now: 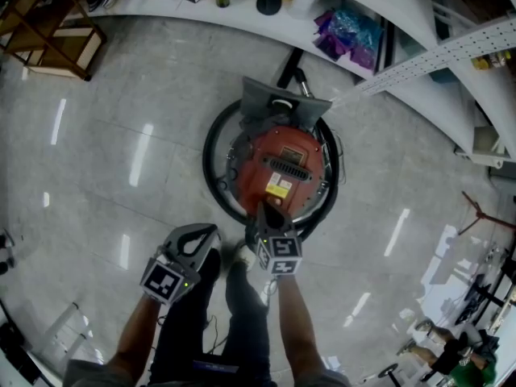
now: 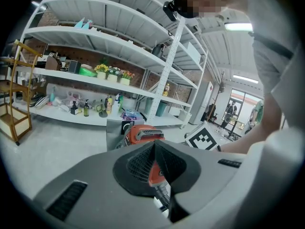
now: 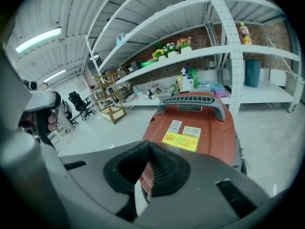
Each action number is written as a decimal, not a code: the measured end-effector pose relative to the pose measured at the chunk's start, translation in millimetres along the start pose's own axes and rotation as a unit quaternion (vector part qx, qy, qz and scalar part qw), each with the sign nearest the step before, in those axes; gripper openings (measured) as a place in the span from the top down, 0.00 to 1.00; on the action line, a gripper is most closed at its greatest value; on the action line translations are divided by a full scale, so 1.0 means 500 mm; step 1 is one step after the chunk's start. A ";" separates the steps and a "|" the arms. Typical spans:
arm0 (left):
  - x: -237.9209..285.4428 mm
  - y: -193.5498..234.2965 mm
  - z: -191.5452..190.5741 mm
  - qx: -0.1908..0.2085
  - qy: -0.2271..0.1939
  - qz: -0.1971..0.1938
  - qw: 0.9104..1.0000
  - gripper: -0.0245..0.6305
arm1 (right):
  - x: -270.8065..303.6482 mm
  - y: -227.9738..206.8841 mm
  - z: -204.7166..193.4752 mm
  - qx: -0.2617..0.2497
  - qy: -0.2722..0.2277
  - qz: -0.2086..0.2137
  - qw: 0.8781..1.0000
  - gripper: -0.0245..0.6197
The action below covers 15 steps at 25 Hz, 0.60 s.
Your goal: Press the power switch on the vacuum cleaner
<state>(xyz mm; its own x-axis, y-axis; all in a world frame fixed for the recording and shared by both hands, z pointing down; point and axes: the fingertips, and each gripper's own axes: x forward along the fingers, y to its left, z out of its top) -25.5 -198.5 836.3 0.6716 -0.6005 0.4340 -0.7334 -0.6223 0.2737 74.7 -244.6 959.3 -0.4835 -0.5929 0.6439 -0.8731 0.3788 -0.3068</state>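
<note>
- Vacuum cleaner [image 1: 278,147]: a round red body on the pale, shiny floor [image 1: 121,135], straight ahead of me and just short of the white shelves [image 1: 234,16], whose lowest board carries bottles and other small clutter.
- Black loop [image 1: 211,164]: it circles the red body on the floor, close against it on every side that I can see.
- Grey panel [image 1: 278,99]: it stands at the far side of the vacuum cleaner, between the red top and the shelves.
- Right claw [image 1: 263,206]: I hold it low, pointing forward, with its tip over the near edge of the red body. I cannot tell whether it touches. In the right gripper view its black pads [image 3: 164,163] are clenched, meeting at the tip with nothing between them, and the red top fills the space beyond.
- Left claw [image 1: 212,230]: I hold it to the left of the right one, above bare floor and clear of the loop. It is clenched too, its pads [image 2: 138,163] pressed together at the tip and holding nothing.
- Handle [image 1: 286,168]: a black ribbed bar across the middle of the red top.
- Yellow sticker [image 1: 279,187]: it lies flat on the red top, on my side of the handle, between the handle and the right claw's tip.
</note>
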 end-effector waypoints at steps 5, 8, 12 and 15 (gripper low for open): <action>0.004 0.000 -0.001 -0.008 -0.001 0.001 1.000 0.95 | 0.000 0.000 0.000 0.011 -0.002 0.010 1.000 0.94; 0.006 0.000 -0.001 -0.007 -0.001 -0.001 1.000 0.95 | 0.000 -0.001 0.002 0.014 -0.001 0.018 1.000 0.94; 0.006 0.004 -0.005 -0.011 -0.002 0.002 1.000 0.95 | 0.007 0.000 -0.001 0.013 0.006 0.015 1.000 0.94; 0.007 0.003 -0.007 -0.016 -0.002 0.003 1.000 0.95 | 0.006 -0.002 -0.004 0.022 0.006 0.014 1.000 0.94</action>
<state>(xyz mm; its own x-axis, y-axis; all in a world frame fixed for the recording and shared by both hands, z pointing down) -24.6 -199.6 841.1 0.6672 -0.6071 0.4317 -0.7407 -0.6022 0.2979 74.5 -245.2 962.9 -0.5068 -0.5735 0.6435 -0.8615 0.3636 -0.3544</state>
